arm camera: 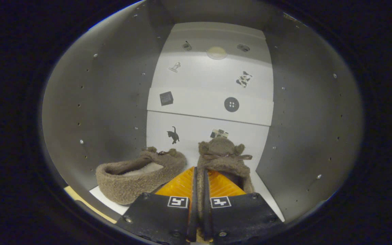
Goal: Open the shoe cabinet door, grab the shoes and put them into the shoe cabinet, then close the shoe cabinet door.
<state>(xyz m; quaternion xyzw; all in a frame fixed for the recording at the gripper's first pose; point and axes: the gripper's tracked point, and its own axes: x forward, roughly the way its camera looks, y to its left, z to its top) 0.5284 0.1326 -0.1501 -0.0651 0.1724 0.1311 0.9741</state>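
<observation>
Two fuzzy brown slippers are sitting inside the shoe cabinet (pixel 97 112): the left slipper (pixel 138 175) is showing a paler cream lining, and the right slipper (pixel 221 154) is wearing a thin brown bow. The cabinet's side walls are showing plain grey, dotted with small holes. The white back panel (pixel 209 102) is carrying small dark pictures: a black cat (pixel 173 135), a black round button (pixel 231 104), a dark square (pixel 166 98) and a black-and-white patch (pixel 244 79)

The white cabinet floor (pixel 267 195) bears two slippers: left one (pixel 138 175) lying crosswise, right one (pixel 224 158) pointing far, pinched by the gripper (pixel 200 185).
</observation>
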